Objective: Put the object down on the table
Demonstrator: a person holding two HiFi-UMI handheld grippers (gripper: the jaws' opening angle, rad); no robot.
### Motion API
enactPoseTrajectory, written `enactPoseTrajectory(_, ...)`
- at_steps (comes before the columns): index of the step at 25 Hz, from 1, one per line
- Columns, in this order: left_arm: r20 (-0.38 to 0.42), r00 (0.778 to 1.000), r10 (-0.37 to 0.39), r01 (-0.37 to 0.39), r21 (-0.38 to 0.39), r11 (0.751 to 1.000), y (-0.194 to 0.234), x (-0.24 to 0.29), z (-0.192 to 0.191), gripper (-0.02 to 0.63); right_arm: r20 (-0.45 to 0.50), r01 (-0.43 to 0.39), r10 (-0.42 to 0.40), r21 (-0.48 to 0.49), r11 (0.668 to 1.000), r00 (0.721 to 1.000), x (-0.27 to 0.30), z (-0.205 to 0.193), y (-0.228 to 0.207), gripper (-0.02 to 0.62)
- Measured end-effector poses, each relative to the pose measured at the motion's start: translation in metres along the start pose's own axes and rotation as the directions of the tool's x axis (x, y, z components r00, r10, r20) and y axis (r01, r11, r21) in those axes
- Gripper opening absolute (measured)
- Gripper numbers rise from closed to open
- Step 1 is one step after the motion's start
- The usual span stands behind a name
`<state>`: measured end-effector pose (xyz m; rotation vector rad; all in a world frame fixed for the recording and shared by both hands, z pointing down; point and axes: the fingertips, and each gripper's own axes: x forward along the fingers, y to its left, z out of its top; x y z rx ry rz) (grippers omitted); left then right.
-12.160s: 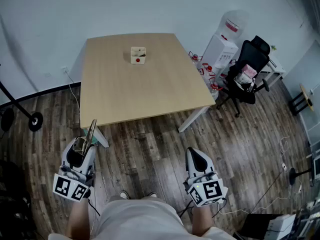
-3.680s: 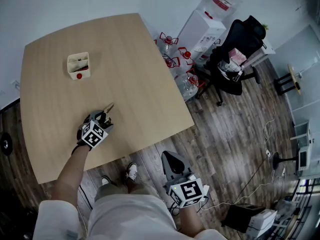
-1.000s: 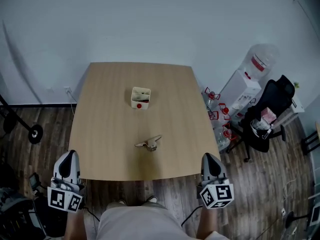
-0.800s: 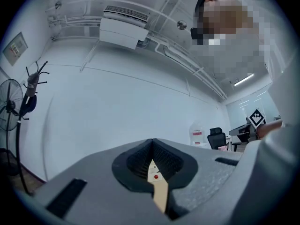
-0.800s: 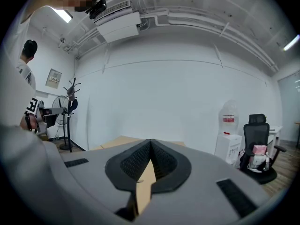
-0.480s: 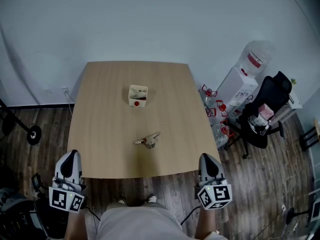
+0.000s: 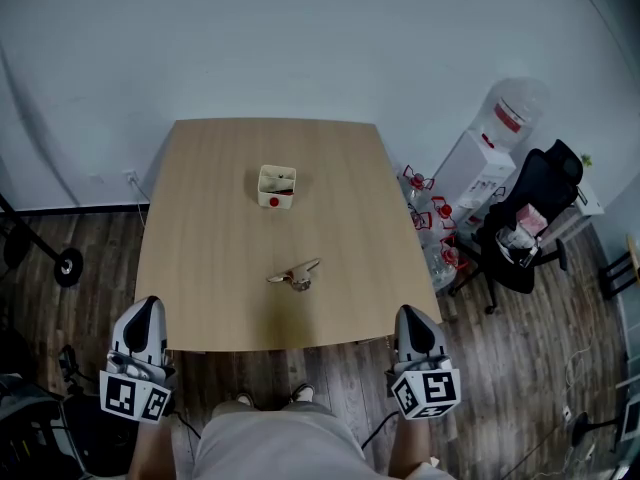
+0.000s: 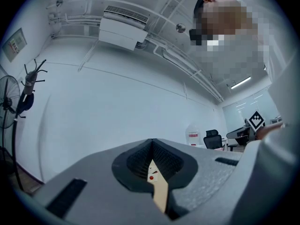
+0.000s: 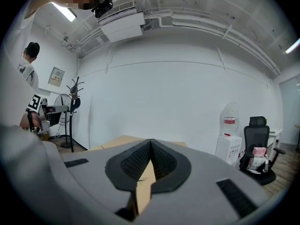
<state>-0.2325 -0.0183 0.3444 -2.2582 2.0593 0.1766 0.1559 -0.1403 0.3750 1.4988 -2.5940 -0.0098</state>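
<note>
The object (image 7: 296,277), a small metal tool with one long handle, lies flat on the table (image 7: 210,238), a little toward my side of the middle, with its handle pointing up and to the right in the head view. Nothing touches it. A white box (image 7: 277,187) with a red dot on its near face stands farther back on the table, well apart from the object.

I hold both claws low, off the near edge of the table and over the wood floor (image 7: 330,378). The left gripper (image 7: 148,304) is beside the near left corner and the right gripper (image 7: 410,314) beside the near right corner, each well apart from the object. In the left gripper view the left claw's jaws are pressed together at the tips with nothing pinched. Only a thin slit below the tips shows a strip of table and the white box's red dot. In the right gripper view the right claw's jaws are likewise pressed together and empty, with a sliver of the table showing through the slit.

To the right of the table I see a water dispenser (image 7: 470,163) with a bottle (image 7: 515,108) on top and a black office chair (image 7: 530,218). Some empty jugs with red handles (image 7: 425,218) stand on the floor between the dispenser and the table
</note>
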Motion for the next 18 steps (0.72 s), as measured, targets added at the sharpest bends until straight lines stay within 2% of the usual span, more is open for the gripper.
enactPoseTrajectory(18, -0.006, 1.0, -0.006, 0.006, -0.009, 1.0, -0.004, 0.001, -0.0019, 0.006, -0.003, -0.004, 0.004, -0.01, 1.0, 1.0, -0.0013, 0.0011, 0.0028, -0.003)
